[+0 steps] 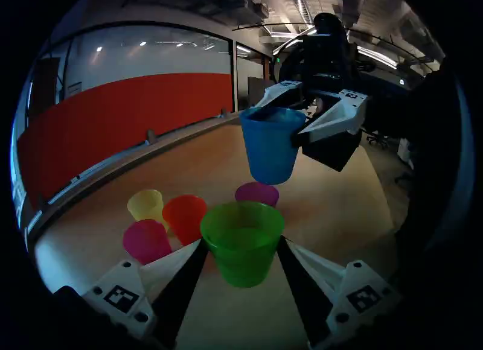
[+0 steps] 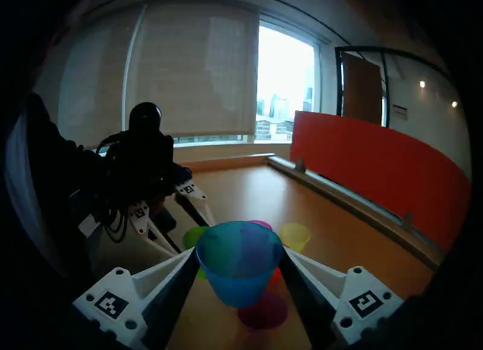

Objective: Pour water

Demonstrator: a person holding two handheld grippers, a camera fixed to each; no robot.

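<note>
**Left gripper view.** The left gripper (image 1: 241,244) is clenched on the green cup (image 1: 241,256) at lower centre, with both fingers pressing its sides. At upper centre the right gripper (image 1: 276,124) grasps the blue cup (image 1: 270,148), which is upright and raised clear of the wooden table (image 1: 338,217). A purple cup (image 1: 257,193) stands between the two held cups. Orange (image 1: 184,217), yellow (image 1: 146,204) and pink (image 1: 147,241) cups cluster at lower left. A red partition (image 1: 121,117) runs along the left.

**Right gripper view.** The blue cup sits between the fingers at lower centre and hides most of the cluster. The yellow cup shows at its right and the green rim at its left. A bright window (image 2: 287,87) and a drawn blind (image 2: 193,72) appear at the top.

The contents of either held cup cannot be told.
</note>
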